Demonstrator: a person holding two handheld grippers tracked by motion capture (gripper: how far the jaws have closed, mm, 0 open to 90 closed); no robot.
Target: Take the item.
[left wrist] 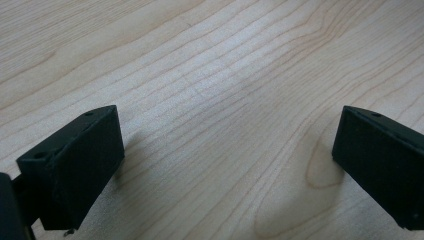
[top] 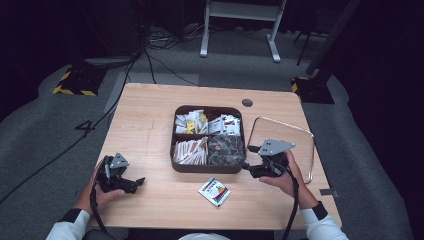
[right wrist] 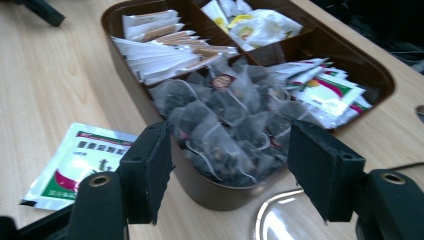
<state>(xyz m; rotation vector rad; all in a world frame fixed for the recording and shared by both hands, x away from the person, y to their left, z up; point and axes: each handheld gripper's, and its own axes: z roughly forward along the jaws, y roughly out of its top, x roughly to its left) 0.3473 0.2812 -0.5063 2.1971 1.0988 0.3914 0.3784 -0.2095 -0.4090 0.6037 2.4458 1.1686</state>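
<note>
Low in the frame, the right gripper (right wrist: 230, 170) gapes empty over the tea bags (right wrist: 225, 120) in the brown box (top: 207, 167), while the left gripper (top: 131, 182) spreads wide over bare table (left wrist: 225, 75).

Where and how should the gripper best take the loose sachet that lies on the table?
Probably by the edge of the sachet facing away from the brown box, coming from above at a low angle: it lies flat on the table, so only edges offer a hold.
</note>
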